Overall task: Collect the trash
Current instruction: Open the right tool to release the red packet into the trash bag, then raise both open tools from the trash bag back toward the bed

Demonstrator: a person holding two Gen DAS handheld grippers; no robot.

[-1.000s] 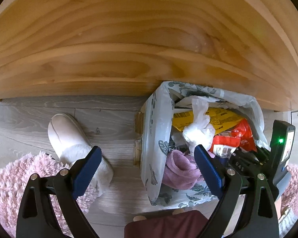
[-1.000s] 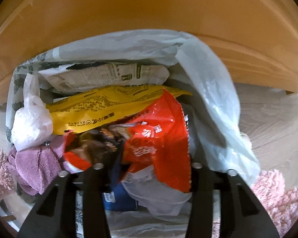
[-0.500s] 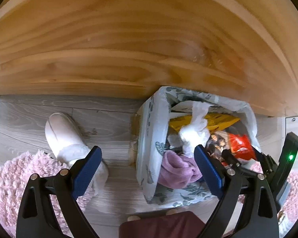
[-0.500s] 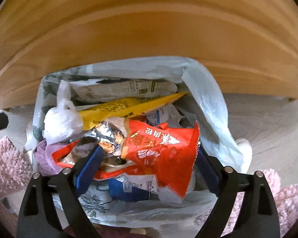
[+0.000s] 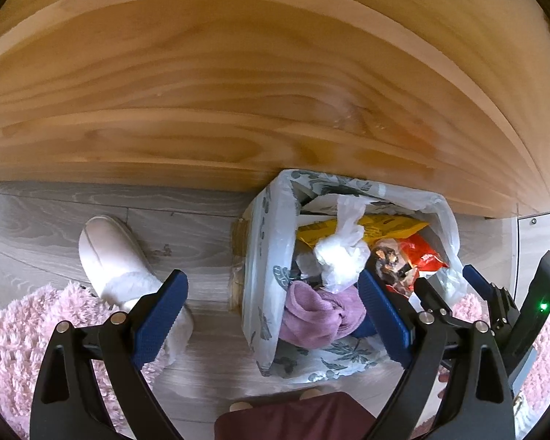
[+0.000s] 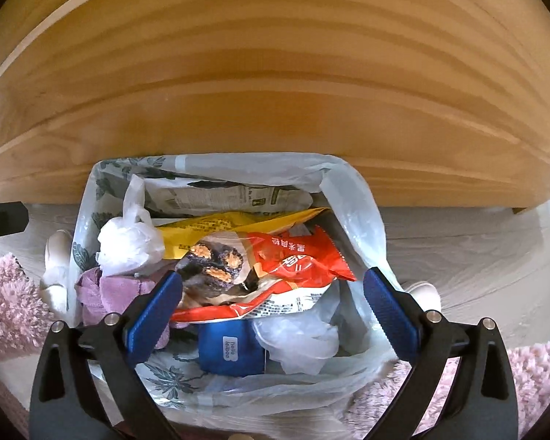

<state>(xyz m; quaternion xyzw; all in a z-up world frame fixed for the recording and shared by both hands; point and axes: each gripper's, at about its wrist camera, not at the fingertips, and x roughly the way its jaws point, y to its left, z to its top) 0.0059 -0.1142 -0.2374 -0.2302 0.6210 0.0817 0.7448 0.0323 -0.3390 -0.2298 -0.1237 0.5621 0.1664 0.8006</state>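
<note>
1. Two grippers hang over a lined bin (image 6: 352, 198) that stands on the floor against a wooden panel (image 6: 275, 84).
2. A red wrapper (image 6: 293, 264) lies on top of the trash in the bin, its long axis running left to right, its pointed corner aimed right and its clear window end, showing dark snacks, aimed left.
3. Right gripper (image 6: 271, 304): the jaws have just been opening and now stand spread wide; the wrapper lies below and between them, and neither pad presses it.
4. Left gripper (image 5: 275, 315): jaws spread wide, nothing between them but floor and the bin's left wall.
5. Under the wrapper sit a yellow bag (image 6: 234, 223), printed paper (image 6: 231, 198), a knotted white bag (image 6: 128, 242) at left, purple cloth (image 6: 117, 289) near left, and a blue pack (image 6: 231, 348) at the near side.
6. Grey wood-grain floor (image 5: 55, 220); pink shag rug (image 5: 14, 333) on the near left and near right.
7. White slipper (image 5: 117, 264) on the floor, left of the bin, partly on the rug.
</note>
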